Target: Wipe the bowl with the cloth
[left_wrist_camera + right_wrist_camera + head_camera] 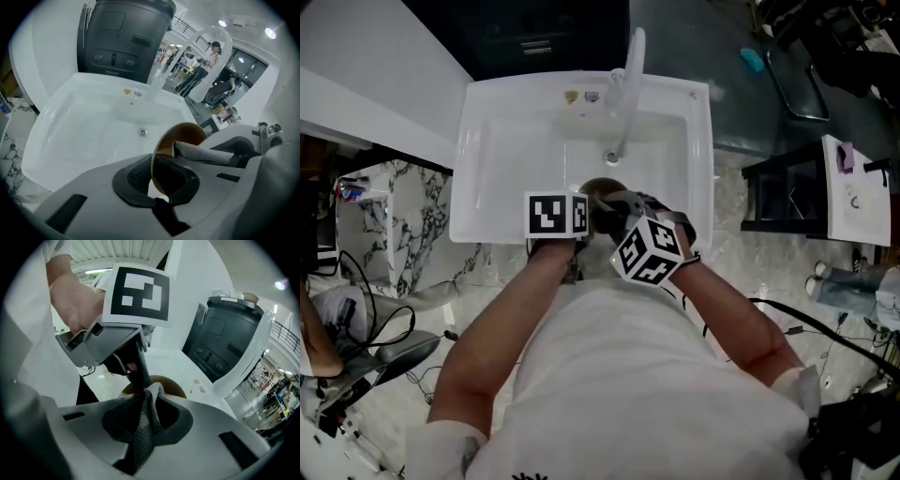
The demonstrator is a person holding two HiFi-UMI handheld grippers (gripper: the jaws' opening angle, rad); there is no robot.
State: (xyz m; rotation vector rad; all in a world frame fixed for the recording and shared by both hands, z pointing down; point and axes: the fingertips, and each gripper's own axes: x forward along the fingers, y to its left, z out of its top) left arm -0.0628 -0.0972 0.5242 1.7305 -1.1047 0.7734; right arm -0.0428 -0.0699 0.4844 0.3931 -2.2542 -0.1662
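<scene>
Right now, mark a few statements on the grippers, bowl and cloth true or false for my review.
1. The left gripper is shut on the rim of the bowl. True.
2. The right gripper is empty. False: it is shut on the grey cloth.
3. The bowl is held above the white sink. True.
4. The bowl is blue. False: it is brown.

Above the sink (pixel 79 136), the bowl (pixel 187 133) is partly concealed by the left gripper (pixel 153 178); the sink's small marks (pixel 127 92) cannot be read
</scene>
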